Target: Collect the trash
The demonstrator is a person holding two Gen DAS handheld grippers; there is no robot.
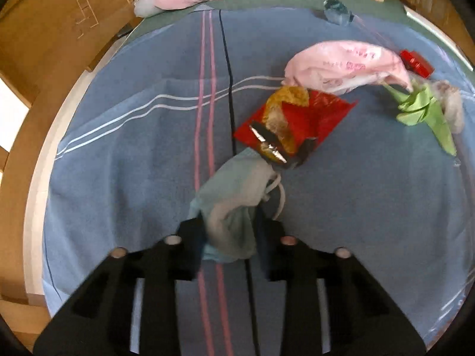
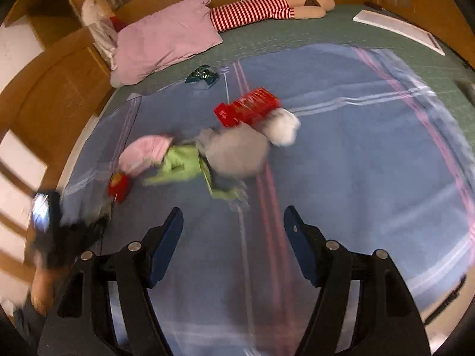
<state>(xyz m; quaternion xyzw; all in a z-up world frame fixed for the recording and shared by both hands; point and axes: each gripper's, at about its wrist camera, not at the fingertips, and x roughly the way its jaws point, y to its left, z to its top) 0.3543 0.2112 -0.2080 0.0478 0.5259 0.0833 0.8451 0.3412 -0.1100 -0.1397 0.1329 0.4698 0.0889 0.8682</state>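
Blanket (image 1: 118, 163): blue, crossed by pink, white and dark stripes. Sheet (image 2: 297, 35) beneath: green. Pillow (image 2: 166, 44): pale pink. Garment (image 2: 252, 10) beyond it: red and white stripes. Snack bag (image 1: 297, 118): red with yellow. Plastic bag (image 1: 341, 65): pink with red print. Paper (image 1: 421, 109): light green. Wrapper (image 1: 338, 12): teal. Blurred wad (image 2: 234, 154): apparently grey-white. Cloth (image 1: 234, 207) between the fingers: pale blue-green.

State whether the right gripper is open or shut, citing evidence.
Open. The right gripper has its blue-padded fingers spread wide, only blue blanket showing between them.
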